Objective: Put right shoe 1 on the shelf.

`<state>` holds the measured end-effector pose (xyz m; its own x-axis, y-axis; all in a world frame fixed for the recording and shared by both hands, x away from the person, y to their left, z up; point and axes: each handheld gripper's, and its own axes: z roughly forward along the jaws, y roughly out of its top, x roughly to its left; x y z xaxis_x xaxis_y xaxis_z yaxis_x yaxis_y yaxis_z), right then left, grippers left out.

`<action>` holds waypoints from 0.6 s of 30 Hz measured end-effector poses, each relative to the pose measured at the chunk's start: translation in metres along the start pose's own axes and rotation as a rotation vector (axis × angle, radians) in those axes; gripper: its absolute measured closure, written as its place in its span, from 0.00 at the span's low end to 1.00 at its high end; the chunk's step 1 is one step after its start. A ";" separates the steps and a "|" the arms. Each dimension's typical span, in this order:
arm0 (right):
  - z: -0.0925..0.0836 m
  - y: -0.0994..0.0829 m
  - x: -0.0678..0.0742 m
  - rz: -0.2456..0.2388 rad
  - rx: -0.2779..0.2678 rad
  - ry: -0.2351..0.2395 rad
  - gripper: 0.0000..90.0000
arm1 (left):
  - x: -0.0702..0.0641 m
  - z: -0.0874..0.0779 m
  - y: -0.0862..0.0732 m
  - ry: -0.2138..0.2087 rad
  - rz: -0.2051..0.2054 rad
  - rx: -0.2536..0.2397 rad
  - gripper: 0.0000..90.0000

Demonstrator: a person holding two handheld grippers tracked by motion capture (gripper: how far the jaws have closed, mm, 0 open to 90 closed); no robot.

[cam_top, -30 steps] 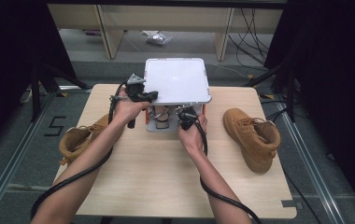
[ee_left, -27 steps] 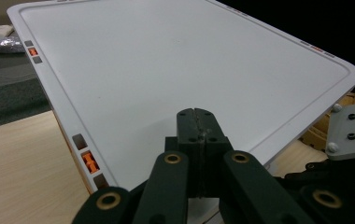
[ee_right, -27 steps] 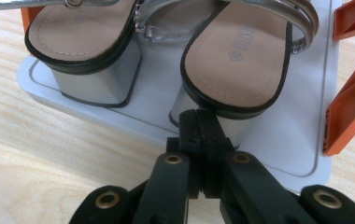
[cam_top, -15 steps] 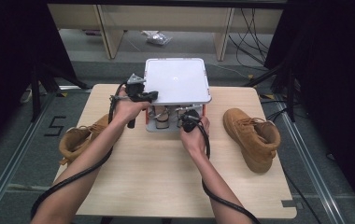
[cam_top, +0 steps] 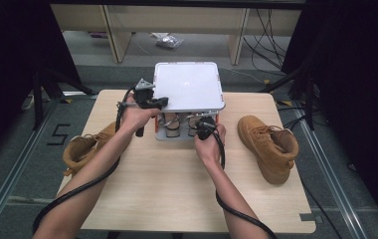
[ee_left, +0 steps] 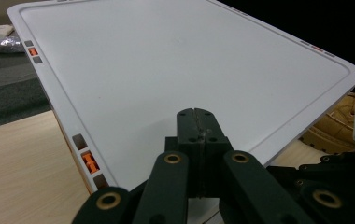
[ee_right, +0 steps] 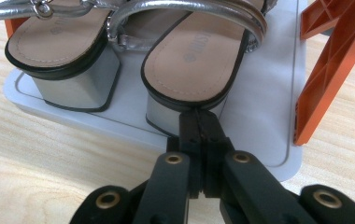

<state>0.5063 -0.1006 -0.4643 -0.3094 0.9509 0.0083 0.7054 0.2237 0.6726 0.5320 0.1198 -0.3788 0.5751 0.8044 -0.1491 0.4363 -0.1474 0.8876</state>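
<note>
right gripper point(ee_right: 198, 116) nudged nearer sandal heel point(ee_right: 185, 100), jaws closed, empty

The left tool point(cam_top: 163, 102) rests over the near-left edge of the rack's top shelf point(cam_top: 189, 84). The right tool point(cam_top: 203, 125) sits just before the pair of sandals point(cam_top: 179, 124) on the lower shelf point(ee_right: 264, 107). One boot point(cam_top: 269, 147) lies on the bench point(cam_top: 177, 194) right of the right tool, another boot point(cam_top: 85, 149) left of the left tool.
</note>
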 end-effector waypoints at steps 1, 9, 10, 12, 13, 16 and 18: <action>0.000 0.000 0.000 0.002 -0.001 0.004 1.00 | 0.000 0.000 0.000 0.001 0.000 0.001 1.00; -0.013 -0.006 -0.006 -0.024 -0.045 0.047 0.90 | -0.001 0.000 0.001 0.005 0.001 0.002 1.00; -0.018 -0.010 -0.008 -0.024 -0.053 0.052 0.86 | -0.001 0.000 0.001 0.005 0.004 -0.001 1.00; -0.029 -0.018 -0.011 -0.027 -0.065 0.069 0.80 | 0.000 0.000 0.001 0.002 0.000 0.001 1.00; -0.035 -0.023 -0.012 -0.030 -0.071 0.072 0.76 | 0.000 0.000 0.002 -0.001 -0.002 0.001 0.99; -0.051 -0.040 -0.017 -0.056 -0.106 0.096 0.70 | 0.001 -0.001 0.004 -0.015 -0.014 0.016 0.96; -0.062 -0.051 -0.020 -0.063 -0.135 0.105 0.65 | 0.001 -0.005 0.007 -0.019 -0.015 0.005 0.91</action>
<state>0.4371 -0.1441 -0.4525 -0.4200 0.9068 0.0352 0.5928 0.2448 0.7672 0.5315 0.1225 -0.3706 0.5815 0.7954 -0.1707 0.4484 -0.1384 0.8831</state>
